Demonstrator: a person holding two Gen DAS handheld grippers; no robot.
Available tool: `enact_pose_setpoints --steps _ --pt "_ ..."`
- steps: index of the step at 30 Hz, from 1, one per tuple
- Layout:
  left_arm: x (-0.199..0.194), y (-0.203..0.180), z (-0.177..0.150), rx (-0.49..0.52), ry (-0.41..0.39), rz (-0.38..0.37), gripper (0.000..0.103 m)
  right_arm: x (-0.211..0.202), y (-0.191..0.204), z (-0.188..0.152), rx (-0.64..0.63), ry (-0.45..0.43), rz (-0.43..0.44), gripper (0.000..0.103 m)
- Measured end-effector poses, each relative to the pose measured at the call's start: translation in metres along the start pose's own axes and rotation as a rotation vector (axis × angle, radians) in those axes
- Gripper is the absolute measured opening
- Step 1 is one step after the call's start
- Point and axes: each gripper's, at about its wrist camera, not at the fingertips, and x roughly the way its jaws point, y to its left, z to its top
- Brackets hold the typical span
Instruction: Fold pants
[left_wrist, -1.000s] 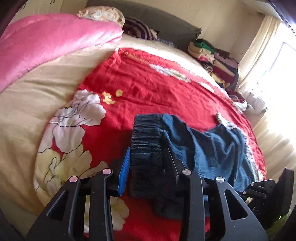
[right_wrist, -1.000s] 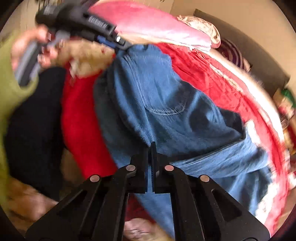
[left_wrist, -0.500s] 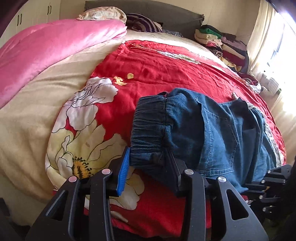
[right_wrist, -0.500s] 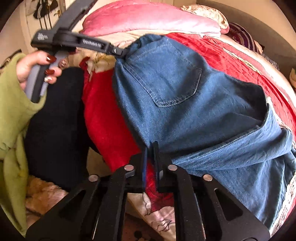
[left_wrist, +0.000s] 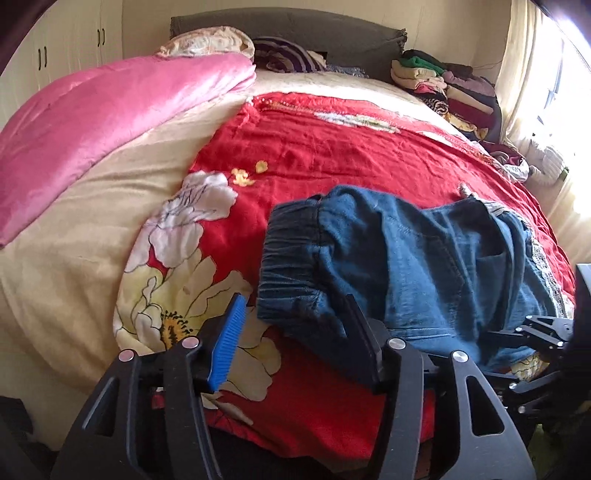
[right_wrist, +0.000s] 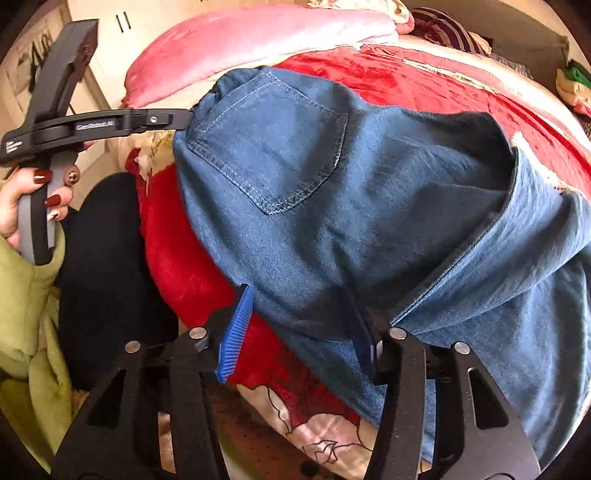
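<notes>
Blue denim pants (left_wrist: 413, 258) lie folded over on the red flowered bedspread (left_wrist: 314, 147), near the bed's front edge. Their elastic waistband (left_wrist: 291, 258) sits just ahead of my left gripper (left_wrist: 295, 332), which is open, with the waistband corner between its fingers. In the right wrist view the pants (right_wrist: 332, 184) show a back pocket (right_wrist: 273, 147). My right gripper (right_wrist: 299, 325) is open, its fingers either side of the pants' near edge. The left gripper's body (right_wrist: 74, 125) shows at the upper left, at the waistband.
A pink quilt (left_wrist: 103, 122) lies along the bed's left side. Pillows (left_wrist: 258, 51) sit at the headboard. A stack of folded clothes (left_wrist: 443, 85) stands at the far right by the curtain. The person's green sleeve (right_wrist: 26, 314) and dark legs are at the bed's front edge.
My right gripper has opened and let go of the pants' edge. My left gripper has stayed open at the waistband. The pants have settled onto the bedspread.
</notes>
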Motion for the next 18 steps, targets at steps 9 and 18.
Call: enact_pose_setpoints --steps 9,18 --pt "-0.033 -0.021 0.011 0.042 -0.080 0.019 0.073 -0.040 -0.012 0.004 0.038 -0.124 0.000 0.054" --pt "-0.034 -0.059 0.021 0.101 -0.095 -0.039 0.087 -0.083 -0.060 0.006 0.154 -0.247 -0.097 0.071"
